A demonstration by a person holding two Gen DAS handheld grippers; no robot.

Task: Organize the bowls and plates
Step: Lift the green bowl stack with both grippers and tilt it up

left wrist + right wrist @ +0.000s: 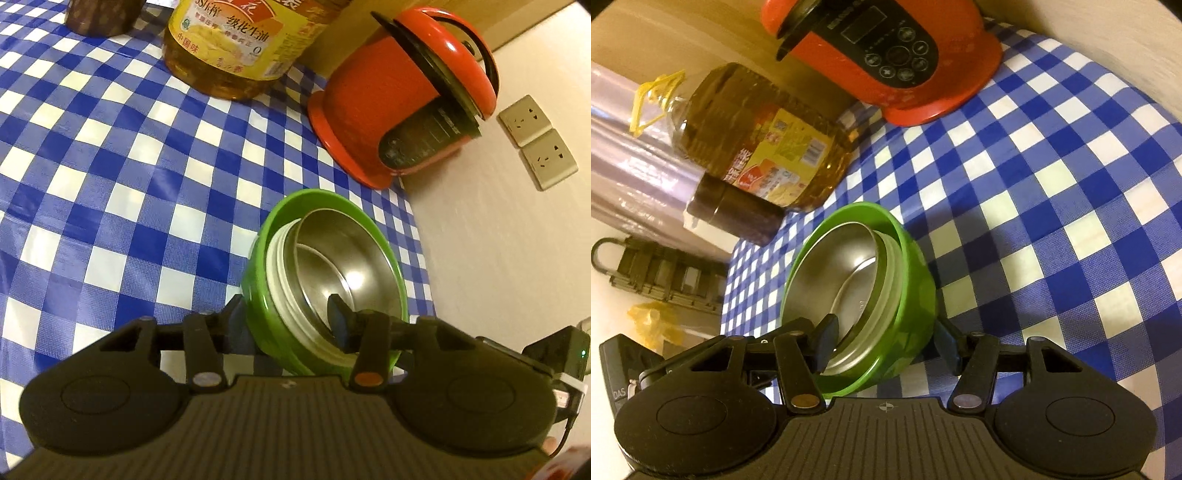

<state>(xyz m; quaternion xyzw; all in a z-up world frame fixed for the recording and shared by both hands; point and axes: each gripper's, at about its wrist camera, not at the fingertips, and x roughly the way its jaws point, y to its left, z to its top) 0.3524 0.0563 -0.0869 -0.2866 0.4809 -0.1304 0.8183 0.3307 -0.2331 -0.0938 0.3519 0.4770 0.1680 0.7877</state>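
Note:
A green bowl with a steel lining (369, 258) is tilted in front of my left gripper (288, 314). One finger is inside the bowl and one outside, clamped on its near rim. In the right wrist view a similar green steel-lined bowl (827, 269) is tilted between the fingers of my right gripper (886, 336), one finger inside and one outside, gripping its near wall. I cannot tell whether the two views show one bowl or two. Both bowls are held just above the blue-and-white checked tablecloth (110, 177).
A red rice cooker (399, 99) stands at the table's far corner by the wall, also in the right wrist view (886, 48). A large oil bottle (229, 44) and a dark jar (738, 210) stand near it. Wall sockets (535, 140) are on the wall.

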